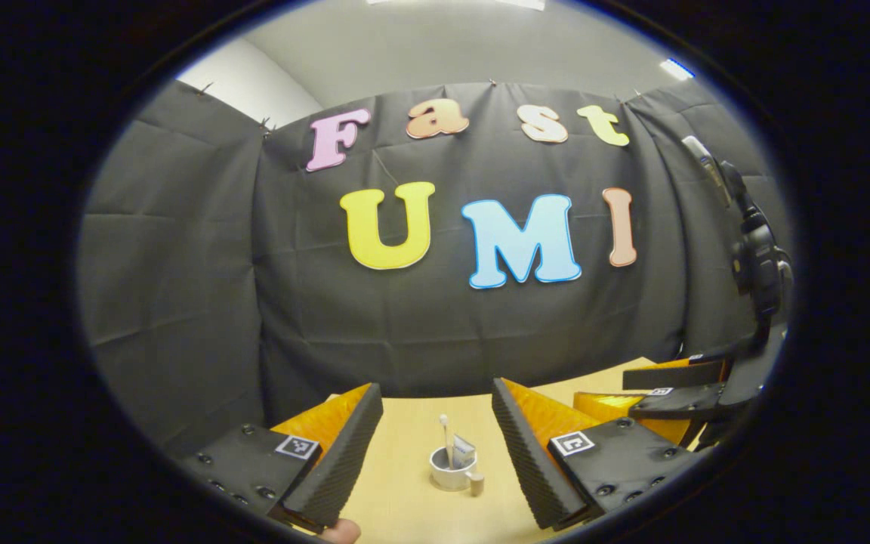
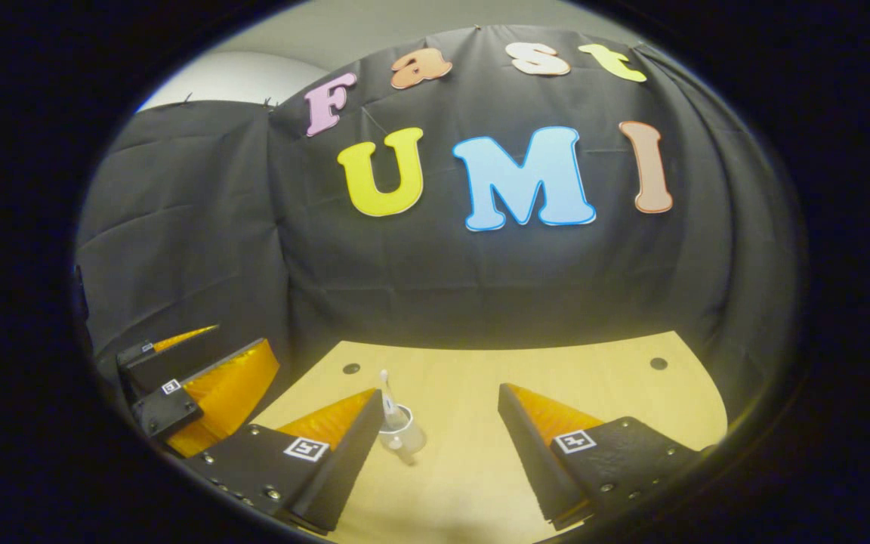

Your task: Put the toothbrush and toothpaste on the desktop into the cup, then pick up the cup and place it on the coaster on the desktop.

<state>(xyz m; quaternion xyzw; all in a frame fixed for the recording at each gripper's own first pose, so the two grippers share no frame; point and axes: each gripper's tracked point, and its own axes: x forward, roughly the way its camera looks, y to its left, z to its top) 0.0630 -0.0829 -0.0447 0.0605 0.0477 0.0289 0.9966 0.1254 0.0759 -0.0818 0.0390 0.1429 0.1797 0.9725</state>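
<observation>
A white cup (image 1: 450,470) stands upright on the wooden desktop (image 1: 397,491), with a white toothbrush (image 1: 444,431) and a toothpaste tube (image 1: 464,451) standing in it. A small beige stub (image 1: 476,483) sticks out at its near side. My left gripper (image 1: 435,387) is open, back from the cup, which shows between its fingers. In the right gripper view the cup (image 2: 402,436) and toothbrush (image 2: 385,393) sit just beside the left finger of my right gripper (image 2: 440,390), which is open and holds nothing. I cannot tell what lies under the cup.
The right gripper's fingers (image 1: 673,391) and its handle (image 1: 760,264) show at the right of the left gripper view. The left gripper (image 2: 186,374) shows at the left of the right gripper view. Two dark holes (image 2: 351,369) (image 2: 658,363) mark the desktop near the black cloth wall.
</observation>
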